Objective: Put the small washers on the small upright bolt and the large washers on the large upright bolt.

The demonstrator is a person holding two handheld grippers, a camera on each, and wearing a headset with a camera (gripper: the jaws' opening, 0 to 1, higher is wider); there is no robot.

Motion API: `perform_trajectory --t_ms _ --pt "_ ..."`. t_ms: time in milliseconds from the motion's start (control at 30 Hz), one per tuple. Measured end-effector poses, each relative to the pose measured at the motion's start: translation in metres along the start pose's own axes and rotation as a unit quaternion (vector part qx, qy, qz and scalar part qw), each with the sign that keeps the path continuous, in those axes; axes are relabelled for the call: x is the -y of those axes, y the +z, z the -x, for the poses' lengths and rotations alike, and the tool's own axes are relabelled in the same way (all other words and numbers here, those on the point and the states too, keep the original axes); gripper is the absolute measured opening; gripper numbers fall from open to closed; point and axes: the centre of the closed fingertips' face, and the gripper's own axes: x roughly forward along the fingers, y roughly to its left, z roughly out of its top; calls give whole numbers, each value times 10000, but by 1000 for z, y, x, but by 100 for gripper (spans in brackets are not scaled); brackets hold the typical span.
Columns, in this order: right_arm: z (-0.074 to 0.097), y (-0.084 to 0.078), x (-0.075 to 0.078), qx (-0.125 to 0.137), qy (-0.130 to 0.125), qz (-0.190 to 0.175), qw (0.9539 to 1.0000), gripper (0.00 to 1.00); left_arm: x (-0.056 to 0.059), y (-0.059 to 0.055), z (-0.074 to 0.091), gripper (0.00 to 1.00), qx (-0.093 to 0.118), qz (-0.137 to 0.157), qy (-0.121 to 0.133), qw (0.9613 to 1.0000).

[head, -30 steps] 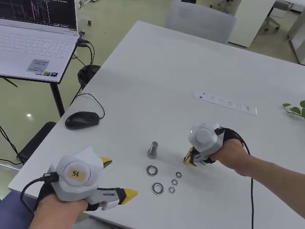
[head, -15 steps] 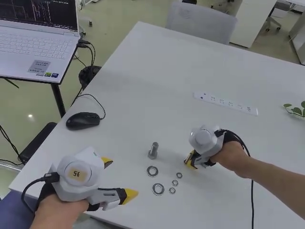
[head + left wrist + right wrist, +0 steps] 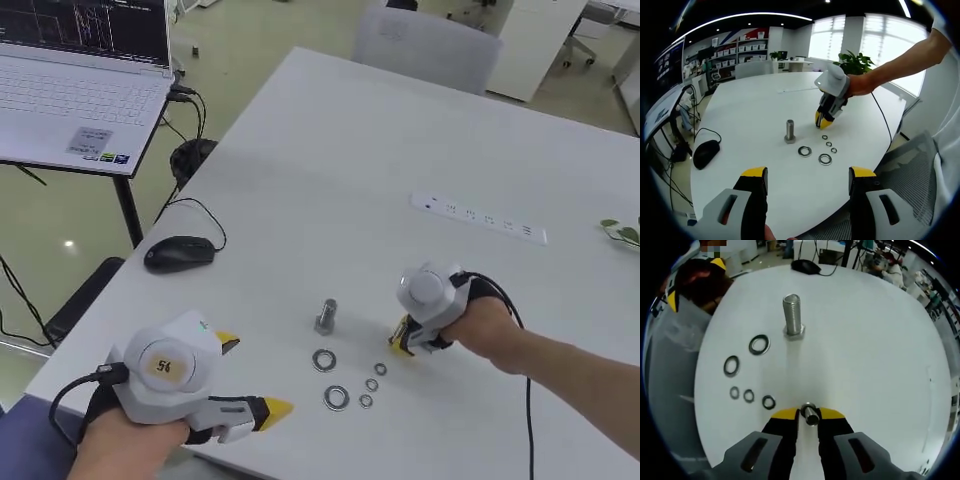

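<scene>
A large steel bolt (image 3: 326,317) (image 3: 793,315) stands upright on the white table (image 3: 330,190). In front of it lie two large washers (image 3: 324,360) (image 3: 337,398) and three small washers (image 3: 371,384) (image 3: 749,396). To their right, my right gripper (image 3: 402,338) (image 3: 810,416) points down at the table, shut on the small bolt (image 3: 810,415), whose round end shows between the yellow tips. My left gripper (image 3: 252,377) (image 3: 808,175) hovers at the near table edge, open with nothing between its jaws. Its view looks toward the large bolt (image 3: 789,131) and the washers (image 3: 804,150).
A black mouse (image 3: 180,253) with its cable lies at the left of the table. A white power strip (image 3: 478,219) lies at the back right. An open laptop (image 3: 70,90) stands on a side stand to the left, and a grey chair (image 3: 425,45) at the far edge.
The head camera has shifted a little. Both grippers, the bolts and the washers keep their places.
</scene>
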Motion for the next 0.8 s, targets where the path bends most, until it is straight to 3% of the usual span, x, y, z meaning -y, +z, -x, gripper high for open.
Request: perform_trajectory --t_ms 800 --pt "4 -12 -8 38 4 -252 9997 15 5 3 -4 65 1 -55 -82 10000"
